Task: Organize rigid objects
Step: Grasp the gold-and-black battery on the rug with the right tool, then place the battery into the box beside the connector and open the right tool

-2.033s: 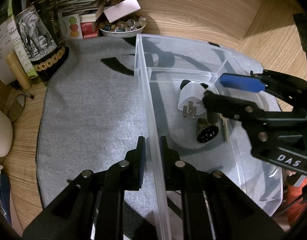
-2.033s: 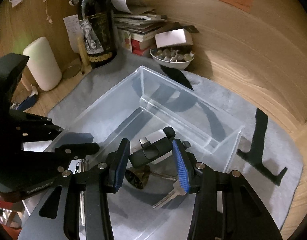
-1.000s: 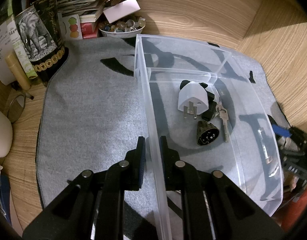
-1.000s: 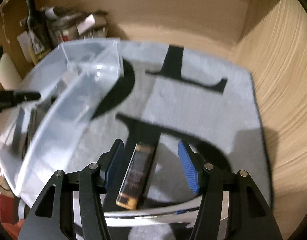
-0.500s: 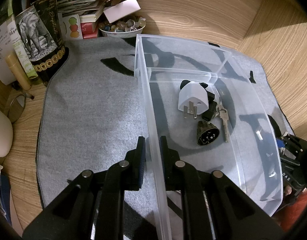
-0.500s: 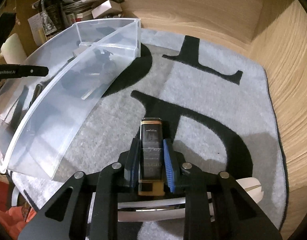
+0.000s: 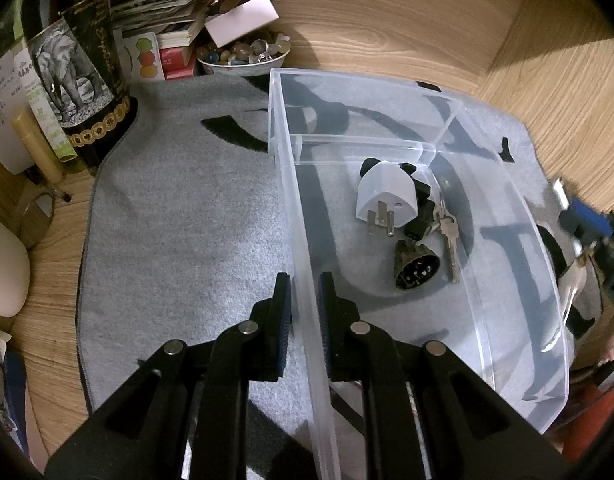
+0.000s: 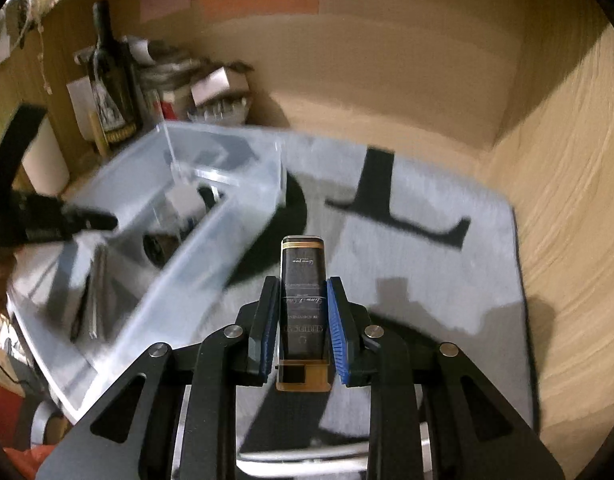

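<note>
Wood-grain panels wall in a desk corner where a grey felt mat [image 7: 179, 220] with black lettering carries a clear plastic organizer bin [image 7: 547, 280]. Behind the mat stand a dark bottle with an elephant label [image 7: 75, 68], a stack of booklets and a small bowl of stones [image 7: 243, 54].

Clamped on the bin's near side wall, the left gripper [image 7: 305, 300] has one finger outside and one inside, exactly as a second ago; it has not shifted. Inside the bin's larger compartment lie a white plug adapter [image 7: 387, 196], a black clip-like piece just beside it, a small bunch of keys [image 7: 449, 236] and a dark round metal piece [image 7: 417, 268], all in the same places as before.

What differs is on the right. A second ago the right gripper [image 8: 301, 320] stood with its blue pads apart on either side of a slim black-and-gold box [image 8: 303, 280] lying on the mat. Its jaws have just been closing, and the pads now press both long sides of the box. Since half a second ago the box has left the mat and hangs above it, to the right of the bin, pointing away from the camera. That view is blurred.
</note>
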The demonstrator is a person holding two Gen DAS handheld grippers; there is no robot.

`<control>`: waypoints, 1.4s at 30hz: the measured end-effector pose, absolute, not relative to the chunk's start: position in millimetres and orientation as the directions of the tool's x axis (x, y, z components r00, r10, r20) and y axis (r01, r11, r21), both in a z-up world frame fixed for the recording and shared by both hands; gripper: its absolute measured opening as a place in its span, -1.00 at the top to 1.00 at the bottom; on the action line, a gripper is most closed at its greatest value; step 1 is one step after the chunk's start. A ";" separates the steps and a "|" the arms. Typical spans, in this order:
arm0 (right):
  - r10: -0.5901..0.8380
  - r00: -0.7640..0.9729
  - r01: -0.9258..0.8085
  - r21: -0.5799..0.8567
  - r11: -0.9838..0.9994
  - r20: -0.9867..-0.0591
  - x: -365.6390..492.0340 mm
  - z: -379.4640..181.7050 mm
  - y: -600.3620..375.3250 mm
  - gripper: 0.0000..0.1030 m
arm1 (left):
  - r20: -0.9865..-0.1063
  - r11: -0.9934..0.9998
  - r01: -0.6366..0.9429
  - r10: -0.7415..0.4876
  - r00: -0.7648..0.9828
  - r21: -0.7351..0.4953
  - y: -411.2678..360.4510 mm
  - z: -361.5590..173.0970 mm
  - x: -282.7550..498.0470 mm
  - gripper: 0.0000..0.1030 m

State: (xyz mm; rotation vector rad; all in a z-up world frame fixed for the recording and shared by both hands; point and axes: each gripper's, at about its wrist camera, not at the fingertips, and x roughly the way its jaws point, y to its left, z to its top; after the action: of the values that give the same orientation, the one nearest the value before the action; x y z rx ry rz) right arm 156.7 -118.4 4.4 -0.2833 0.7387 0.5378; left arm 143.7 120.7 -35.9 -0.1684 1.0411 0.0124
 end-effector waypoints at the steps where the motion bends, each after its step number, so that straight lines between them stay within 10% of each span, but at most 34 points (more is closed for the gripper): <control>1: 0.373 0.620 -0.562 -0.060 0.825 -0.690 157.9 10.5 -115.2 0.58 | -0.860 0.987 -0.090 -0.068 0.506 -0.132 120.2 -35.6 143.9 0.78; 17: 0.528 0.552 -0.701 -0.017 0.713 -0.646 173.0 36.7 -29.0 0.58 | -0.859 0.986 -0.116 -0.048 0.510 -0.124 118.0 -28.2 143.2 0.78; 38: 0.374 0.479 -0.726 -0.119 0.678 -0.794 193.9 -21.2 13.4 0.58 | -0.849 0.980 -0.122 -0.073 0.523 -0.159 122.6 -28.5 142.1 0.79; 42: 0.386 0.485 -0.718 -0.105 0.688 -0.785 193.8 -16.8 9.1 0.28 | -0.850 0.980 -0.120 -0.073 0.522 -0.158 121.9 -28.7 142.7 0.79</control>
State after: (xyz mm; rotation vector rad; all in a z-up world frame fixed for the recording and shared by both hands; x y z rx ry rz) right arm 193.8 9.1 -16.8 -0.4563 0.8157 0.7009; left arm 142.7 121.9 -28.7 -0.2064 1.0231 0.0285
